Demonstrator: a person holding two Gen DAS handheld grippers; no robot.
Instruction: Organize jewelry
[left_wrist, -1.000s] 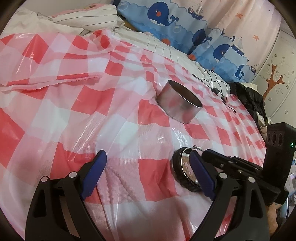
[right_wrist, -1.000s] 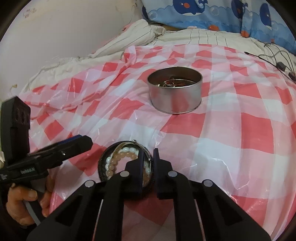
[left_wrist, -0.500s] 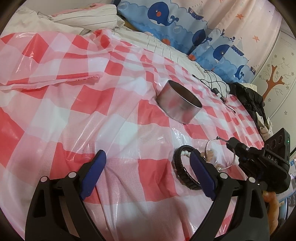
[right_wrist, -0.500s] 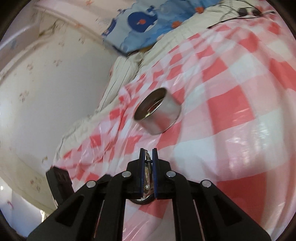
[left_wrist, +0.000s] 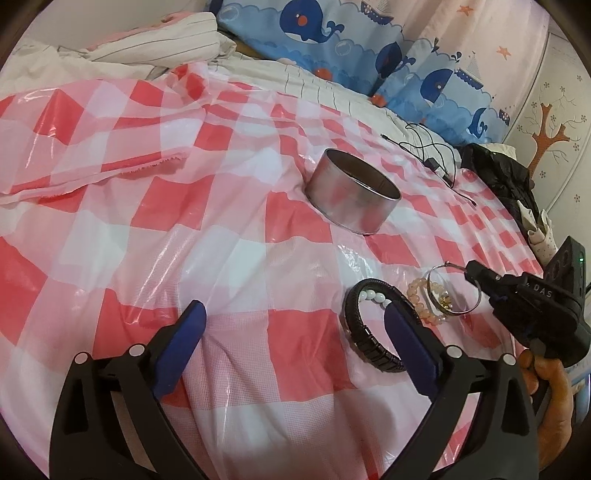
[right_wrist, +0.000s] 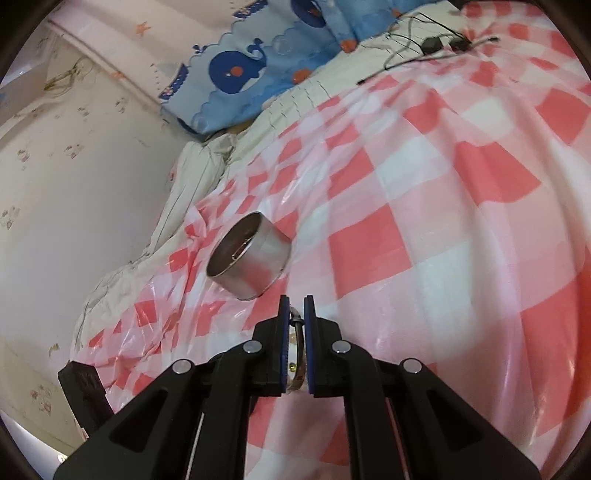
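Note:
A round silver tin (left_wrist: 352, 195) stands on the red-and-white checked cloth (left_wrist: 184, 206); it also shows in the right wrist view (right_wrist: 249, 262), with some jewelry inside. My right gripper (left_wrist: 471, 271) is shut on a thin silver bangle (left_wrist: 452, 290) with a gold charm and holds it lifted above the cloth, right of the tin; the bangle shows between its tips (right_wrist: 295, 317). A black bracelet (left_wrist: 369, 332), a white bead bracelet (left_wrist: 375, 297) and a peach bead bracelet (left_wrist: 421, 302) lie on the cloth. My left gripper (left_wrist: 291, 328) is open and empty beside them.
A whale-print cushion (left_wrist: 369, 48) and striped bedding (left_wrist: 155, 40) lie at the back. Black cables (left_wrist: 428, 147) and a dark bag (left_wrist: 502, 177) sit at the right edge. A wall (right_wrist: 74, 166) is to the left in the right wrist view.
My right gripper closed on the silver bangle in the pile, then lifted it up and to the right, tilting as it rose. The left gripper has not moved.

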